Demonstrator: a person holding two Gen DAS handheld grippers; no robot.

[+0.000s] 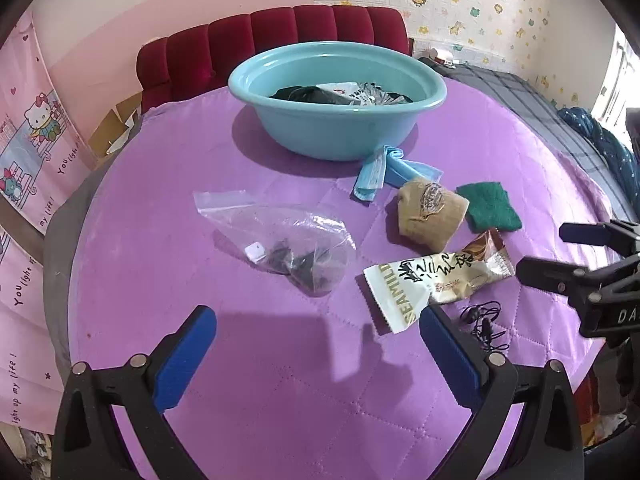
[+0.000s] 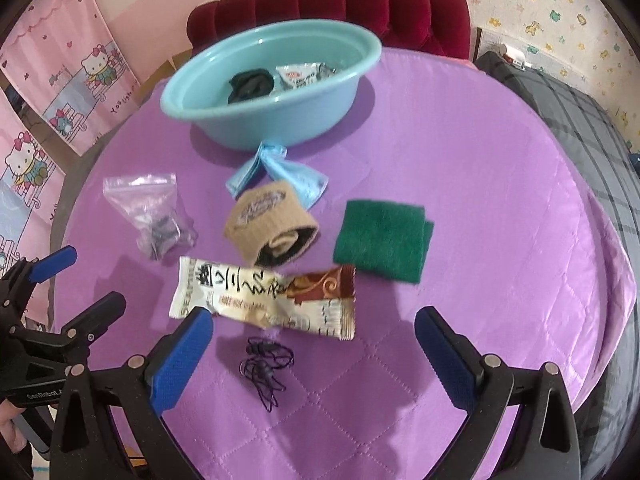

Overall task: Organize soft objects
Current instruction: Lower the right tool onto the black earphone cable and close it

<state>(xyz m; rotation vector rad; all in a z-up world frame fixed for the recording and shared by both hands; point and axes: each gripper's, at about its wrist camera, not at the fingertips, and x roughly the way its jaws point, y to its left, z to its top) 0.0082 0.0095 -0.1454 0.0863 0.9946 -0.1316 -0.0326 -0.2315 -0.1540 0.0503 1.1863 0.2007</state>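
A light blue basin (image 1: 340, 128) (image 2: 280, 120) stands at the far side of the purple quilted table and holds a dark cloth (image 2: 250, 84) and a white packet (image 2: 300, 74). In front of it lie a blue cloth (image 2: 280, 176), a beige rolled sock (image 2: 272, 224), a green pad (image 2: 382, 240), a clear zip bag (image 1: 288, 240) (image 2: 156, 216), a snack wrapper (image 2: 264, 300) and a black cord (image 2: 264, 372). My left gripper (image 1: 318, 320) is open and empty, near the zip bag. My right gripper (image 2: 314, 320) is open and empty, above the cord and wrapper.
A red tufted chair (image 1: 272, 40) stands behind the basin. A grey checked bed (image 2: 580, 120) lies to the right. Pink cartoon hangings (image 2: 60, 92) cover the left wall. The right gripper shows at the right edge of the left wrist view (image 1: 560, 256).
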